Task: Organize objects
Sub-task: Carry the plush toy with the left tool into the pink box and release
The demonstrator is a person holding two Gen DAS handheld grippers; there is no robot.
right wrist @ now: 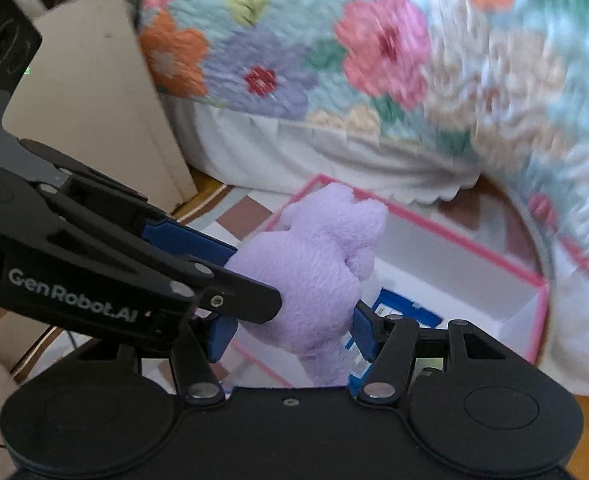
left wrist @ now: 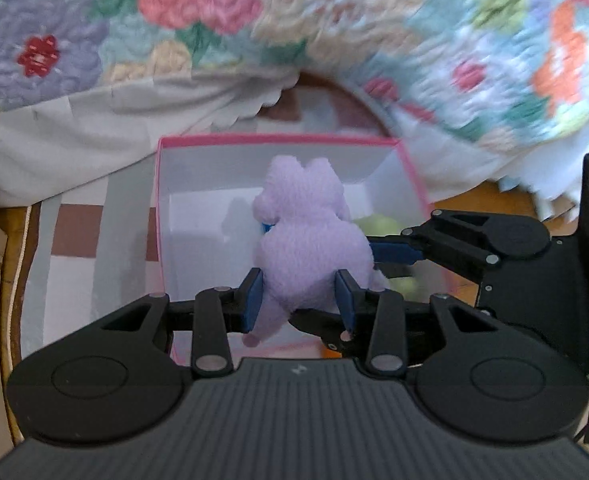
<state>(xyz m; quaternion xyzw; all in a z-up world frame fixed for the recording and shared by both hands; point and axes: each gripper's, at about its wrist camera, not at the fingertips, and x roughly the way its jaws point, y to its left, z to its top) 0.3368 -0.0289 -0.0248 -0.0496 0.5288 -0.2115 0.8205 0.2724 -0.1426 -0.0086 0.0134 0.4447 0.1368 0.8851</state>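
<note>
Left wrist: my left gripper (left wrist: 300,300) clamps its fingers on the purple plush (left wrist: 310,248) over the pink-rimmed box (left wrist: 278,142). Right wrist: my right gripper (right wrist: 290,332) pinches it too. Next, I judge, lower and release.

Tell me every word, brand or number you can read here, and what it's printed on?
"GenRobot.AI": white lettering on the side of the left gripper, seen from the right wrist camera.
A small pale mark on the left gripper's ribbed body in its own camera view: too small to read.
White labels on the blue package in the pink-rimmed box: too small and blurred to read.
Nothing else legible.
</note>
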